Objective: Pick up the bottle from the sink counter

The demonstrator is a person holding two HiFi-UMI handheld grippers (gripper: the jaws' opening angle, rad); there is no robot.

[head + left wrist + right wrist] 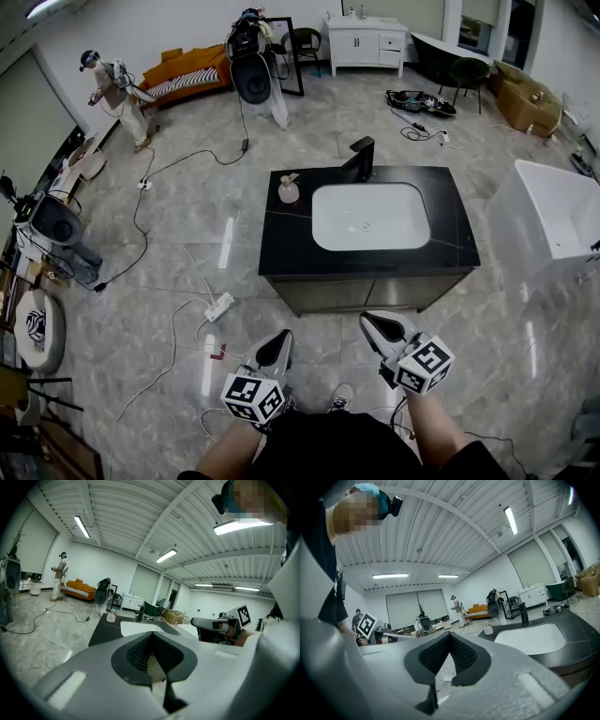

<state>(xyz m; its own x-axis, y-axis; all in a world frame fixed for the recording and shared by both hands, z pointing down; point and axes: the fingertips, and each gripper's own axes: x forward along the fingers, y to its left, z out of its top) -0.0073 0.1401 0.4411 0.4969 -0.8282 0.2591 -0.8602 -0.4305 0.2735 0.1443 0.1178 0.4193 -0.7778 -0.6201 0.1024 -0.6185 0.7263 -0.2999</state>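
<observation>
A small pink bottle (288, 190) stands upright at the back left corner of the black sink counter (281, 248), left of the white basin and the black faucet (359, 157). Both grippers hang in front of the counter, well short of it, and touch nothing. My left gripper (279, 339) is shut and empty; my right gripper (374, 322) is shut and empty too. The left gripper view has the bottle (111, 616) far beyond the shut left gripper (151, 635). In the right gripper view the bottle (488, 629) is beyond the right gripper (449, 637).
Cables and a white power strip (217, 307) lie on the floor left of the counter. A white tub (553, 220) stands to its right. A person in white (117, 94) stands far back left by an orange sofa (187, 73). Equipment stands along the left wall.
</observation>
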